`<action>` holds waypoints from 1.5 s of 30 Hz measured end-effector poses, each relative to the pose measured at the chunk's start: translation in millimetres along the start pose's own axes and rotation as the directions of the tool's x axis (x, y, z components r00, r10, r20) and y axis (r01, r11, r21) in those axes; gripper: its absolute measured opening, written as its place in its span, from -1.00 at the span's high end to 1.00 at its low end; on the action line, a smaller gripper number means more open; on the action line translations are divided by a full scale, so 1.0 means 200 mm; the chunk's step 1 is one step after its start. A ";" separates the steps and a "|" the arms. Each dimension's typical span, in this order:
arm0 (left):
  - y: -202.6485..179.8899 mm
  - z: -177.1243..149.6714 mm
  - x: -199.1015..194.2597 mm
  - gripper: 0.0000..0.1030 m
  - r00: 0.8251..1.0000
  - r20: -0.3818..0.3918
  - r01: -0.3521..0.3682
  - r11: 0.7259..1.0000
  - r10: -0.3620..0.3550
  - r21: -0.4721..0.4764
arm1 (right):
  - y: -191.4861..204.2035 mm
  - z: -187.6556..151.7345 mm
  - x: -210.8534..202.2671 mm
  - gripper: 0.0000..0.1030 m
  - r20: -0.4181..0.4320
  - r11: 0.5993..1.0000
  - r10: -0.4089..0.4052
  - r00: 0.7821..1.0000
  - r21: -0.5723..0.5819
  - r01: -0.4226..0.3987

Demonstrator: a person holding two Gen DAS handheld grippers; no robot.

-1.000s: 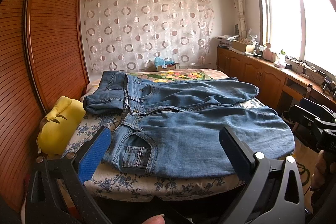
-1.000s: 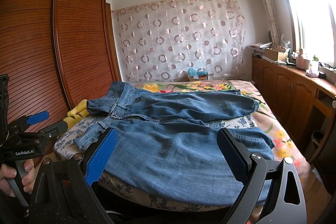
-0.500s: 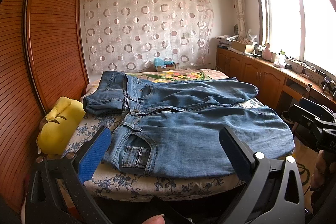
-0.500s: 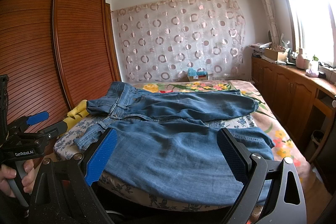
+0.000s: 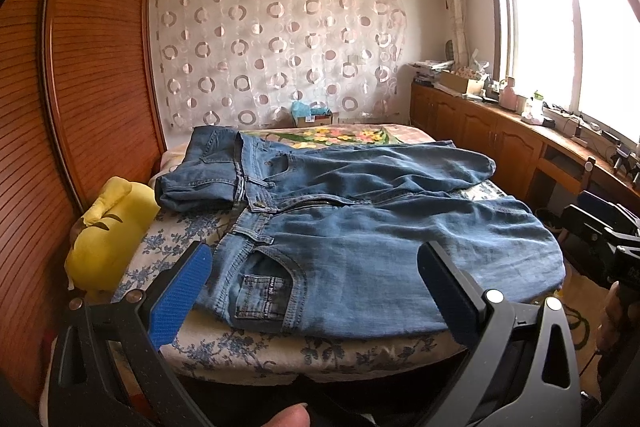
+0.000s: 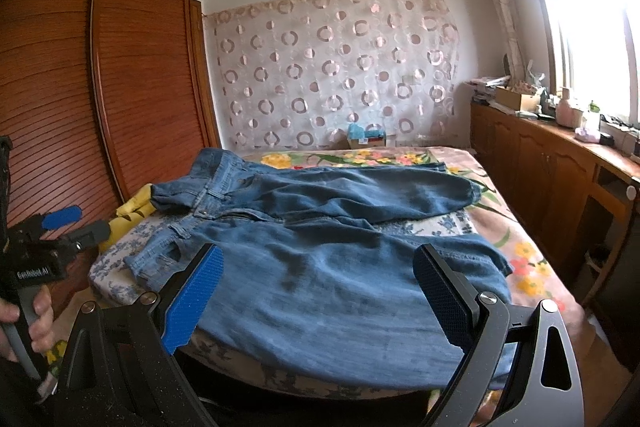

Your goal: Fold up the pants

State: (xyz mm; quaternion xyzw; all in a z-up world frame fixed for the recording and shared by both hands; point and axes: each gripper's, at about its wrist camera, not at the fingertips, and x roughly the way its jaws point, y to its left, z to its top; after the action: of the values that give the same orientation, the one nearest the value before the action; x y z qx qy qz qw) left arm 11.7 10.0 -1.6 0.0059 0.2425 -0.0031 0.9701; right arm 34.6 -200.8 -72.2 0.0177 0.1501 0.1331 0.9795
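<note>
Blue jeans [image 5: 360, 235] lie spread on the bed [image 5: 248, 355], waistband to the left, legs running right; the far leg bends back at its end. The right wrist view shows the same jeans [image 6: 328, 267], with the near leg reaching over the bed's front edge. My left gripper [image 5: 316, 279] hovers open in front of the near hip pocket, holding nothing. Over the near leg my right gripper [image 6: 320, 287] is open too, and holds nothing. Each gripper appears at the edge of the other's view, held in a hand.
A yellow pillow [image 5: 108, 227] sits at the bed's left side against the wooden wardrobe [image 5: 80, 87]. Wooden cabinets [image 5: 500, 143] with clutter run under the window on the right. A box [image 5: 316, 115] stands by the curtain behind the bed.
</note>
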 end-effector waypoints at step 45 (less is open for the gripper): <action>0.04 -0.15 0.27 -0.99 0.986 -0.162 0.032 0.999 -0.033 -0.008 | -0.17 -0.03 -0.08 -0.10 -0.333 0.976 -0.098 0.938 0.150 0.156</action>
State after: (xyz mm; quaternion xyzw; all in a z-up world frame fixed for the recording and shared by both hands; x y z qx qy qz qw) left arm 44.7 18.2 -52.9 -0.0006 0.3207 -0.0178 0.9470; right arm 26.5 -237.9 -75.5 0.0713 0.3205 0.0568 0.9429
